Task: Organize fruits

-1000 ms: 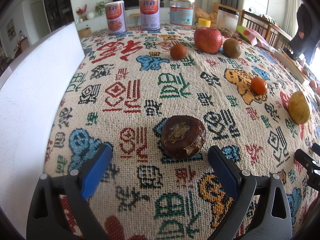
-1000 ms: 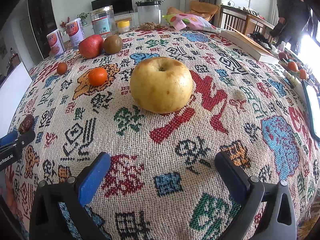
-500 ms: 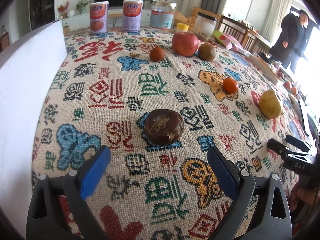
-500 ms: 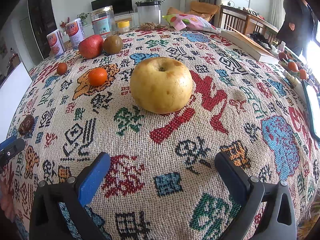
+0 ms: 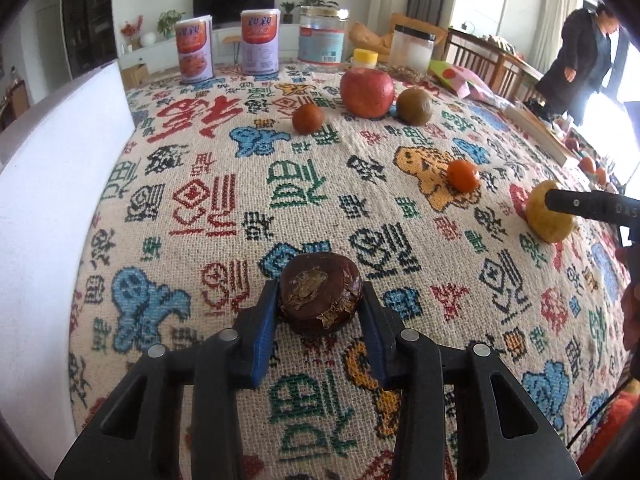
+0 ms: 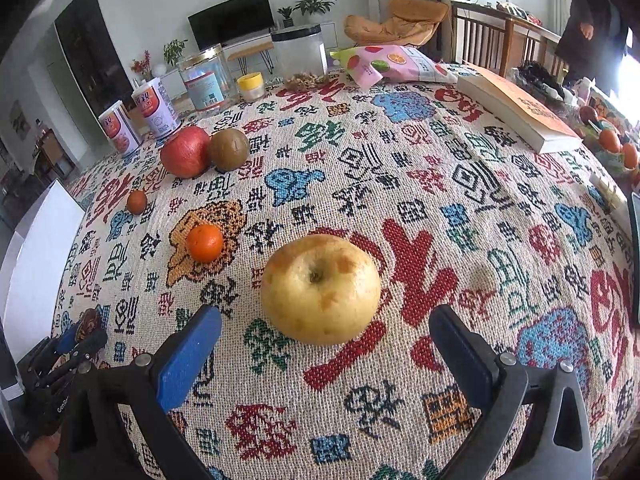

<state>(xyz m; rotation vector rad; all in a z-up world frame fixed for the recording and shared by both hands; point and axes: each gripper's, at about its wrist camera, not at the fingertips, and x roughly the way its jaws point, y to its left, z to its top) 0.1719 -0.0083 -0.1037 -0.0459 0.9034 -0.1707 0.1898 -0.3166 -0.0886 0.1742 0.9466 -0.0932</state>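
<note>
The left gripper [image 5: 320, 312] has just closed its fingers on the dark mangosteen [image 5: 320, 293], gripping its sides; the shell looks hard, light and flaky. The right gripper [image 6: 324, 344] stands open, with the heavy, smooth yellow apple [image 6: 320, 288] just ahead between its fingers. Can labels are unreadable.

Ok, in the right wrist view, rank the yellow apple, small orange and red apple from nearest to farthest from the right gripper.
1. Yellow apple: just ahead of the right gripper, centred between its open jaws.
2. Small orange: farther, ahead-left.
3. Red apple: farthest, far left, beside a brown fruit.
</note>
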